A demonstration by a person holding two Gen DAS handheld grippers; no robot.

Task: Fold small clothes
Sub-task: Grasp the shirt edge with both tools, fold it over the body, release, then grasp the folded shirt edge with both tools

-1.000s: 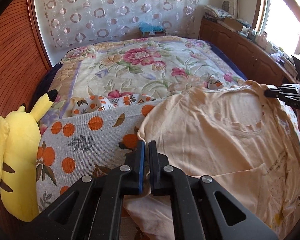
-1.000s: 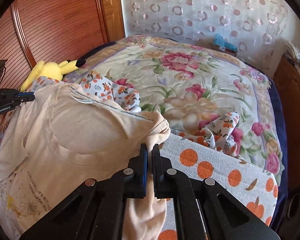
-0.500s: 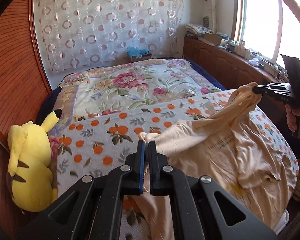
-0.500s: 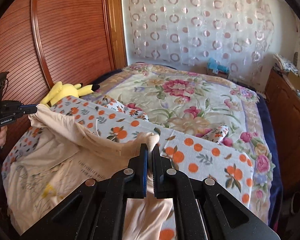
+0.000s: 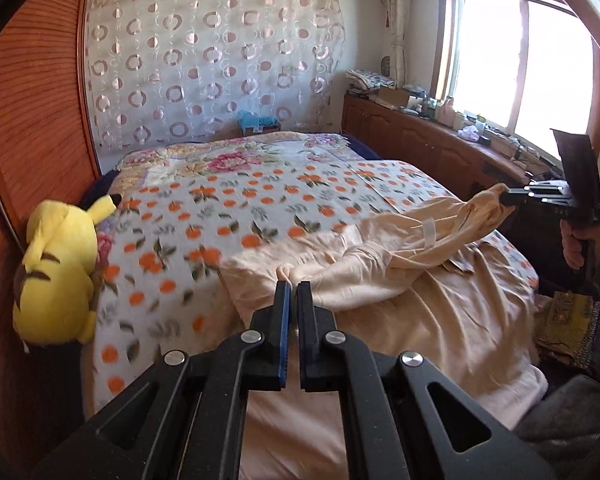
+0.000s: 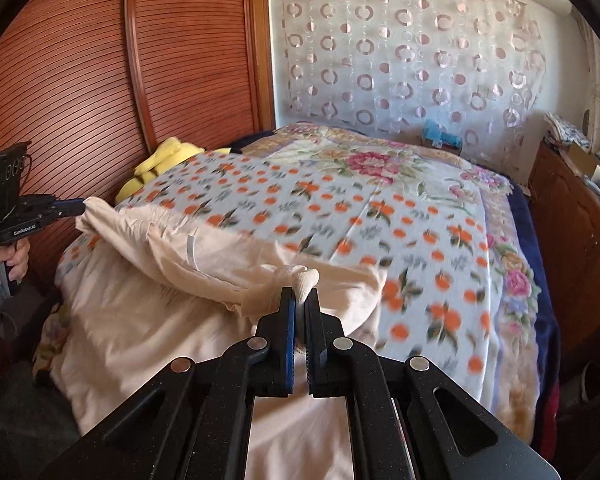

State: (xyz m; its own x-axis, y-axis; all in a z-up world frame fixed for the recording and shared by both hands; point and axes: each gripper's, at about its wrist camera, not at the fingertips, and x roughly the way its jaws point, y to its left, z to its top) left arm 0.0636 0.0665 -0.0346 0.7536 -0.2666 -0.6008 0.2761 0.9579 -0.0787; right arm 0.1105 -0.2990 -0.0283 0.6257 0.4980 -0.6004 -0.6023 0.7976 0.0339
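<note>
Item: peach T-shirt (image 5: 400,292), soft, creased, faint print, white neck label showing.

Position: slung between the left gripper (image 5: 293,286) and right gripper (image 6: 300,294), the rest trailing below the jaws over the near edge of the bed (image 6: 380,220).

Jaws: both pairs clamped narrow, each pinching a bunched corner of the T-shirt.

Risk: the pinches looked small; a tug from the hanging weight could slip a corner free. Uneven pull between the jaws would likely skew the fold, since the cloth sagged and twisted midway. The yellow plush toy (image 5: 56,276) lay left of the left jaws, clear.
</note>
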